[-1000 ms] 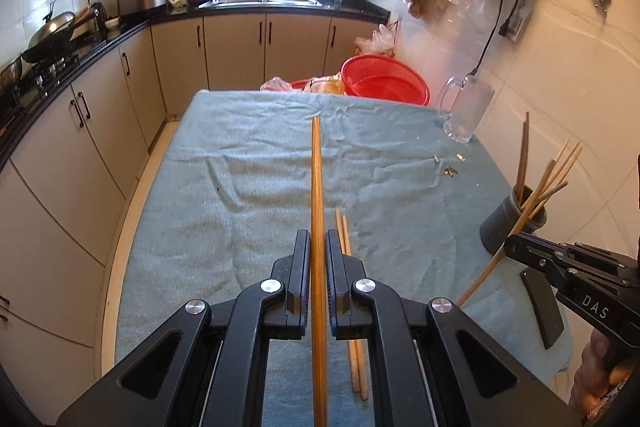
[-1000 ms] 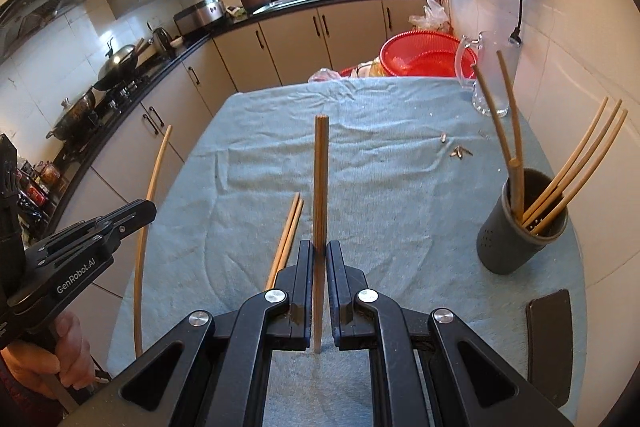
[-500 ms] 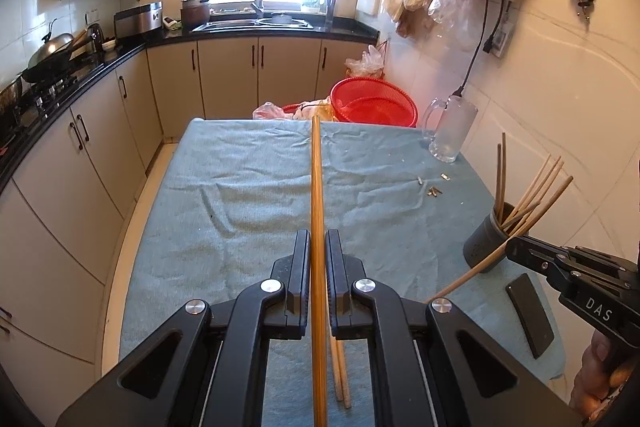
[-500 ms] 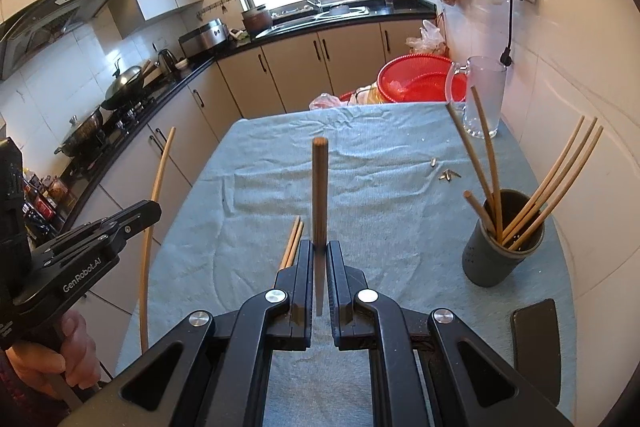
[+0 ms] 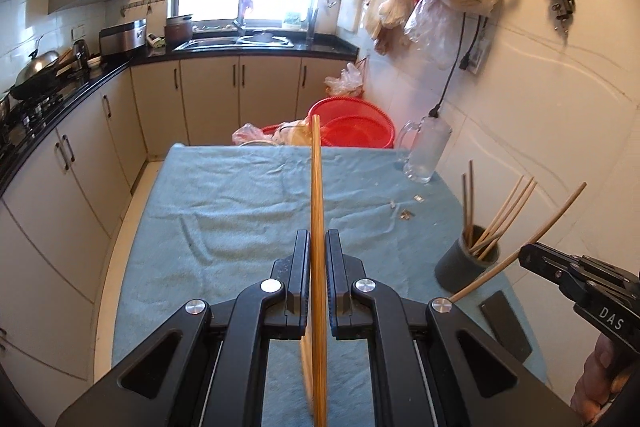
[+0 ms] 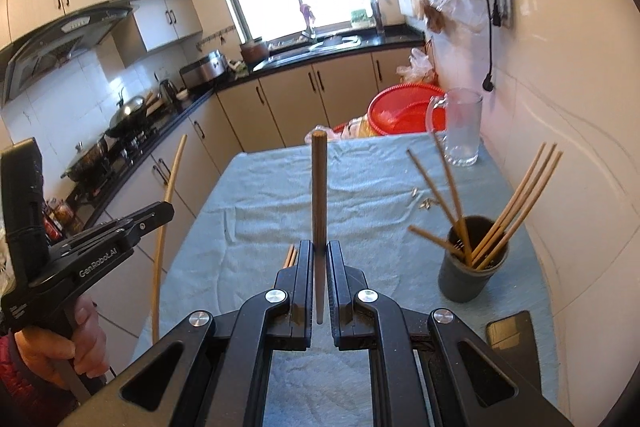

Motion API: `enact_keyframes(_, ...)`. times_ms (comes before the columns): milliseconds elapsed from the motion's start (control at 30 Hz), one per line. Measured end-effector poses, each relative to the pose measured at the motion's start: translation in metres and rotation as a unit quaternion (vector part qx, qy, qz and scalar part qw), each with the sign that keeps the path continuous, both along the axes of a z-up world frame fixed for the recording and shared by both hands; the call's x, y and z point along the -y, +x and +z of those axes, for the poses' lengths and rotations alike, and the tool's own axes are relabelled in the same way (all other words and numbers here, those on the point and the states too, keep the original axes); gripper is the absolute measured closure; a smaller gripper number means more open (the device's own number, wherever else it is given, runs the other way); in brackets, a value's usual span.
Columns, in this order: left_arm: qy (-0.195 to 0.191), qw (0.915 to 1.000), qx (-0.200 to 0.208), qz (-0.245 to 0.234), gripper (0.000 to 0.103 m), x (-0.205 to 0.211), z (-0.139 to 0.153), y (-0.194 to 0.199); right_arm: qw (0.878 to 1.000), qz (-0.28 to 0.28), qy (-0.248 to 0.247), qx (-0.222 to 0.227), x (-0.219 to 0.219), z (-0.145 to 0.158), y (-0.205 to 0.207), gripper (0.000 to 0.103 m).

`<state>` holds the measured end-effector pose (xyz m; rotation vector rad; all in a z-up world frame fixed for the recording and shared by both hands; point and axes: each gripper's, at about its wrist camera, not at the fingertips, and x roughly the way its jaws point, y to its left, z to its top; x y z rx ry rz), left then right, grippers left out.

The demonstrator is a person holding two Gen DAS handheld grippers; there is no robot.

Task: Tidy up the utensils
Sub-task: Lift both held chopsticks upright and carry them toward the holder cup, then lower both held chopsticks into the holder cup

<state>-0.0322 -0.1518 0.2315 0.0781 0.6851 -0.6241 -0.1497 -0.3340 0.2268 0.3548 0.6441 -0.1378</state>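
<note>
My left gripper (image 5: 318, 247) is shut on a long wooden chopstick (image 5: 317, 195) that points forward above the table. My right gripper (image 6: 319, 255) is shut on another chopstick (image 6: 319, 187), tilted upward; it also shows in the left wrist view (image 5: 532, 239). A dark grey cup (image 6: 470, 267) with several chopsticks stands at the table's right side, right of both grippers; it also shows in the left wrist view (image 5: 464, 265). Two more chopsticks (image 6: 291, 255) lie on the cloth just left of the right gripper.
A blue-green cloth (image 5: 240, 195) covers the table. A glass mug (image 6: 460, 127) and a red basket (image 6: 400, 107) stand at the far right end. A dark flat object (image 6: 510, 325) lies near the cup. Small scraps (image 5: 406, 214) lie on the cloth. Kitchen cabinets line the left.
Both grippers have risen and tipped upward with their chopsticks. The two chopsticks lying on the cloth have slid toward the bottom of both views.
</note>
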Motion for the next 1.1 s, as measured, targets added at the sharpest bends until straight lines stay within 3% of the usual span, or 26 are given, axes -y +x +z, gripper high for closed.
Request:
enact_keyframes(333,-0.041,0.9976,0.016,-0.054,0.096,0.055,0.048,-0.004,0.997,-0.042,0.0,0.068,0.036,0.054,-0.051,0.096)
enact_keyframes(567,-0.072,0.993,0.017,-0.092,0.096,0.108,0.079,-0.009,0.99,-0.102,-0.005,0.097,0.08,0.081,-0.093,0.096)
enact_keyframes(800,-0.094,0.9893,0.011,-0.111,0.096,0.171,0.091,-0.016,0.986,-0.135,-0.015,0.098,0.11,0.082,-0.109,0.096)
enact_keyframes(1100,-0.077,0.9939,0.02,-0.077,0.096,0.243,0.075,-0.021,0.985,-0.149,-0.008,0.085,0.156,0.065,-0.096,0.096)
